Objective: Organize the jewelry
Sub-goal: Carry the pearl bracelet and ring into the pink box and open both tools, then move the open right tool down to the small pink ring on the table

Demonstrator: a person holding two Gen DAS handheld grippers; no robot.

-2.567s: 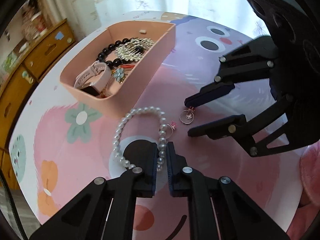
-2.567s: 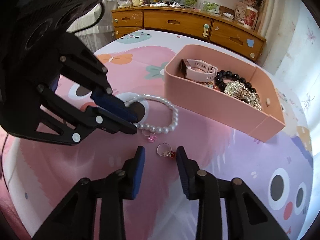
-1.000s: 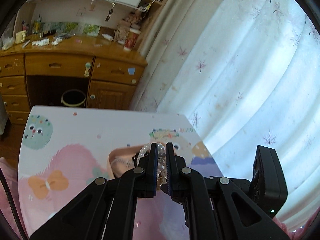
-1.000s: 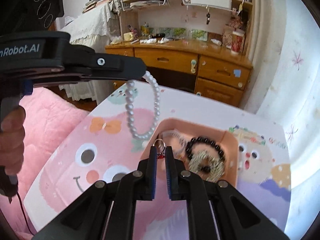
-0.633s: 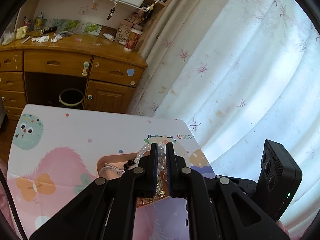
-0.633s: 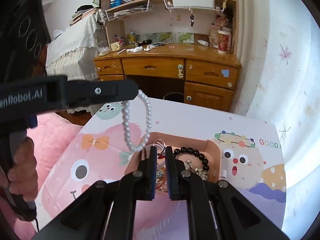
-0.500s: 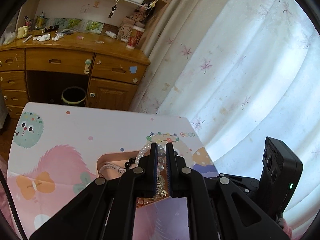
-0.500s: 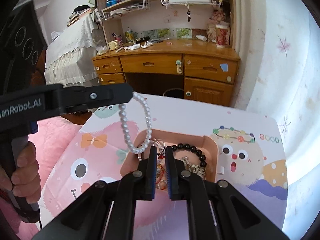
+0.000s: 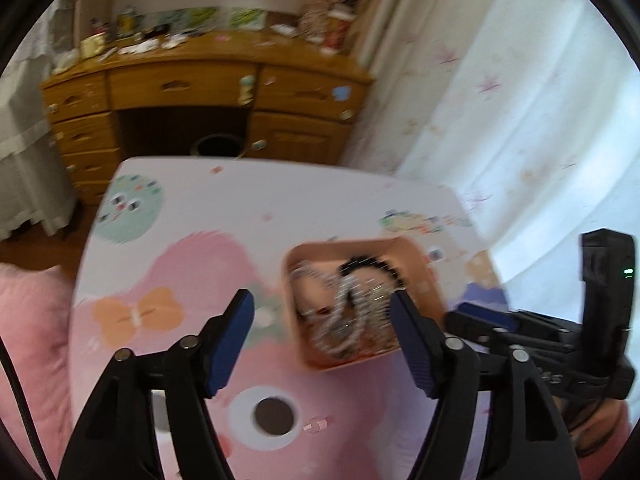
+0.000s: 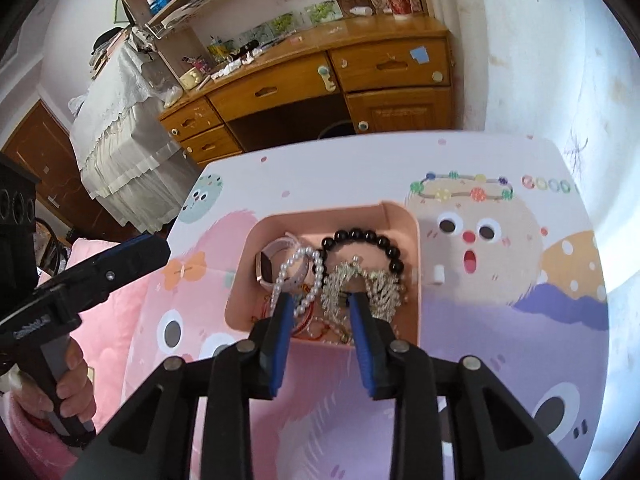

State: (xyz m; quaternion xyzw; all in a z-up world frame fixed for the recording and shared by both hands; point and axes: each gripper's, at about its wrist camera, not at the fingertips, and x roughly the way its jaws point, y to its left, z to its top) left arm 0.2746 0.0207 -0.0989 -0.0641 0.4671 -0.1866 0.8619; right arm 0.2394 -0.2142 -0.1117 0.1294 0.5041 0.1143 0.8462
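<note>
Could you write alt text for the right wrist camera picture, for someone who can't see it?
An open right gripper hangs over a pink tray holding a pearl bracelet, a black bead bracelet, a pink watch and sparkly silver pieces. The tray sits on a cartoon-printed table, with the open left gripper at left.

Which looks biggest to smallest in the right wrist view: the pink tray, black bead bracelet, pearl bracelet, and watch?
1. Tray
2. Black bracelet and pearl bracelet: alike, can't rank
3. Watch, partly hidden
</note>
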